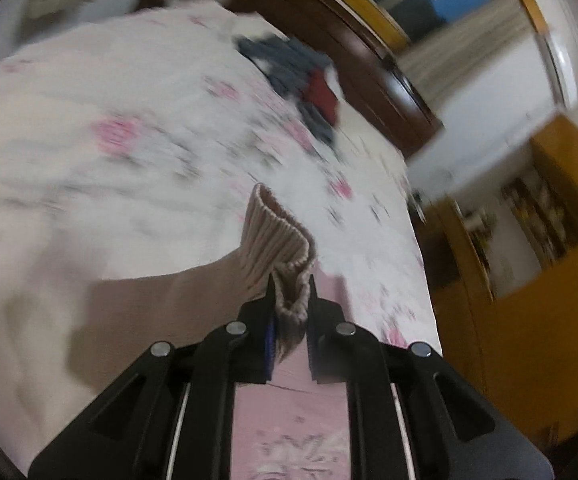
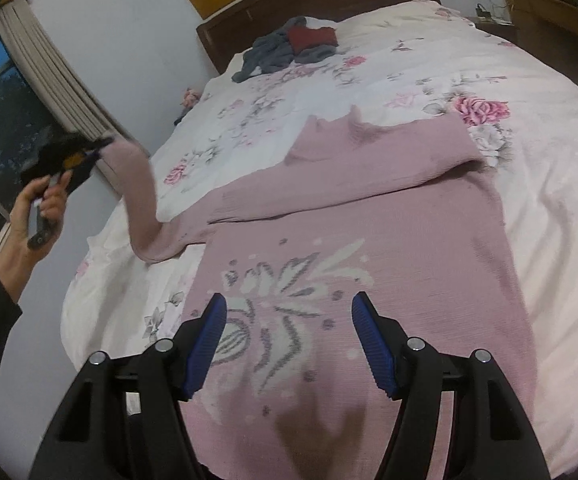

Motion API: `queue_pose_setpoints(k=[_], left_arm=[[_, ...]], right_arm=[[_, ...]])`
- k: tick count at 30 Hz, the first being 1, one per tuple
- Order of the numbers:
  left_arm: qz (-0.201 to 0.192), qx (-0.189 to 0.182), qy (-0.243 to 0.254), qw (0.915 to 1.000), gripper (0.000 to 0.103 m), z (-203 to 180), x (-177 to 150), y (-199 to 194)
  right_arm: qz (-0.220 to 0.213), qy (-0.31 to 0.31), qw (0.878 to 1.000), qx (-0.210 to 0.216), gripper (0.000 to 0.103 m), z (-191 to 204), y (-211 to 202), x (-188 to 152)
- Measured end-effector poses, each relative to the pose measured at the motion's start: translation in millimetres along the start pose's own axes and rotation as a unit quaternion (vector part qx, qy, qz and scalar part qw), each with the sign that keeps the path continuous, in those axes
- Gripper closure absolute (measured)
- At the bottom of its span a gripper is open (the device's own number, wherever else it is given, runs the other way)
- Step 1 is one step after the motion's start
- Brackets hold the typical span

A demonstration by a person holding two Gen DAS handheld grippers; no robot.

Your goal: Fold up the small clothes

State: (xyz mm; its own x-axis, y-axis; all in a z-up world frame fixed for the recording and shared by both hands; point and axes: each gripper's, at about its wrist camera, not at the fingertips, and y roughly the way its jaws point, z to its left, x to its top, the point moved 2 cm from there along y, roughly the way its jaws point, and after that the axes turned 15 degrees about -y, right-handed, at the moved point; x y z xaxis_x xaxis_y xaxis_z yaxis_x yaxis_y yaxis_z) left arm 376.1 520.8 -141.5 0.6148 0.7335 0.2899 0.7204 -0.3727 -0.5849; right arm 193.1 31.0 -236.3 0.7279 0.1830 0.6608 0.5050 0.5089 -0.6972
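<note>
- My left hand-held gripper (image 1: 291,300) pinches the sweater (image 2: 369,248) cuff (image 1: 277,236), lifted off the bed (image 2: 549,152).
- I'd lay that sleeve flat across the body.
- Right hand-held gripper (image 2: 289,340) gapes empty above the hem.

My left wrist view is smeared by motion, so the bedspread (image 1: 137,128) flowers and the dark clothes pile (image 1: 297,76) lose all detail; the sweater (image 2: 369,240) hem runs off my right view's bottom edge; the cuff (image 1: 285,252) tip hides between my left gripper (image 1: 291,300) fingers.
</note>
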Motion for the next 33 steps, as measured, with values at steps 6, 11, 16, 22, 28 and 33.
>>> queue_pose_setpoints(k=[6, 11, 16, 22, 28, 33], left_arm=[[0.081, 0.010, 0.056, 0.9952, 0.093, -46.8, -81.4, 121.6], [0.144, 0.054, 0.091, 0.9839, 0.093, -45.4, -155.3, 220.1], [0.178, 0.098, 0.097, 0.9743, 0.072, -15.0, -192.9, 270.1], [0.093, 0.056, 0.070, 0.9916, 0.019, 6.6, -173.1, 188.5], [0.092, 0.061, 0.072, 0.9912, 0.016, 19.5, -179.6, 145.6], [0.103, 0.058, 0.051, 0.9917, 0.016, 52.6, -206.2, 113.5]], right_arm=[[0.008, 0.017, 1.000, -0.010, 0.037, -31.6, 2.5, -6.1], [0.016, 0.050, 0.999, -0.003, 0.037, -61.5, 10.6, -3.8], [0.035, 0.131, 0.989, 0.061, 0.035, -100.5, 38.7, 18.7], [0.057, 0.211, 0.962, 0.166, 0.033, -139.6, 118.2, 80.3], [0.147, 0.228, 0.948, 0.167, 0.041, -135.8, 231.2, 115.5], [0.196, 0.212, 0.943, 0.166, 0.047, -121.8, 272.1, 117.8]])
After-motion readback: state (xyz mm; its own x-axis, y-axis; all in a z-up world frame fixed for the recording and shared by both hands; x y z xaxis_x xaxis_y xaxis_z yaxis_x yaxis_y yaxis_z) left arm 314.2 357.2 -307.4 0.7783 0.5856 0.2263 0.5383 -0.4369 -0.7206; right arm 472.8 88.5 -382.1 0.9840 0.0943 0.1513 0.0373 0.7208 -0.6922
